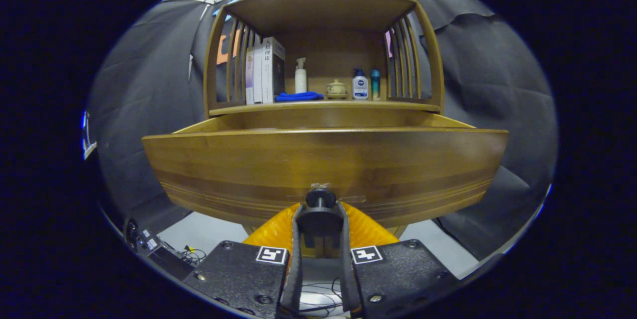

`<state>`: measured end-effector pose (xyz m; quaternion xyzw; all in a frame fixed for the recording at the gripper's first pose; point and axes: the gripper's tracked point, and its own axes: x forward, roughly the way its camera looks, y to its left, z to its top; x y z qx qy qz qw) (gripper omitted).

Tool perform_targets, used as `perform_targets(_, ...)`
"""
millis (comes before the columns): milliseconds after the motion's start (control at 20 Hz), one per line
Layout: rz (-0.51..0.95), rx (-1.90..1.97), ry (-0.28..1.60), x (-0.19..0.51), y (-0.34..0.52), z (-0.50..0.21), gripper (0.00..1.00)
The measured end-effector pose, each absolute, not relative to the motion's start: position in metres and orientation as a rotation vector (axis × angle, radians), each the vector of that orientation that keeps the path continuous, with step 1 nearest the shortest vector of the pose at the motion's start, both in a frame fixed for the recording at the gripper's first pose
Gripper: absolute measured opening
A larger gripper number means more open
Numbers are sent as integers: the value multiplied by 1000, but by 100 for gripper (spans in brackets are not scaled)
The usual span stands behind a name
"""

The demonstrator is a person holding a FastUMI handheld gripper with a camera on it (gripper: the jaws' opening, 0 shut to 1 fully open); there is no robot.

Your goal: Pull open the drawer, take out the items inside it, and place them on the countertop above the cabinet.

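Drawer (326,164) of the wooden cabinet stands pulled out toward the camera, its wide front panel just ahead of the hand-held gripper (321,214). Both fingers are closed together on the small dark knob (320,196) at the lower middle of that panel, one on each side of it. What lies inside the drawer cannot be seen past its front edge. Above and behind the drawer is the desk (326,105) surface of the cabinet, under a slatted wooden hutch (323,8). On it stand some upright books (266,70), a folded blue cloth (298,96), a white pump bottle (300,76), a small lidded pot (336,88), a white and blue bottle (360,84) and a slim teal bottle (375,84)
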<state>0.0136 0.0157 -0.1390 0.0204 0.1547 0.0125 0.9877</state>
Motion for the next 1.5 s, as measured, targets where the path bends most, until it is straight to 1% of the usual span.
perform_targets(150, 46, 53, 341, 11, 16, -139, 36)
perform_targets(200, 67, 69, 345, 9, 16, -139, 44)
perform_targets(350, 47, 101, 363, -2, -7, -131, 74)
perform_targets(450, 71, 142, 397, -8, -6, -129, 93)
perform_targets(500, 77, 156, 413, -12, -7, -125, 100)
perform_targets(800, 135, 182, 358, -18, -4, -58, 100)
perform_targets(1050, 74, 185, 352, 28, -24, 6, 100)
perform_targets(1300, 107, 219, 416, 89, -9, 57, 100)
perform_targets(1350, 77, 205, 456, 101, -10, 58, 100)
perform_targets(1500, 77, 159, 596, 128, 5, 40, 100)
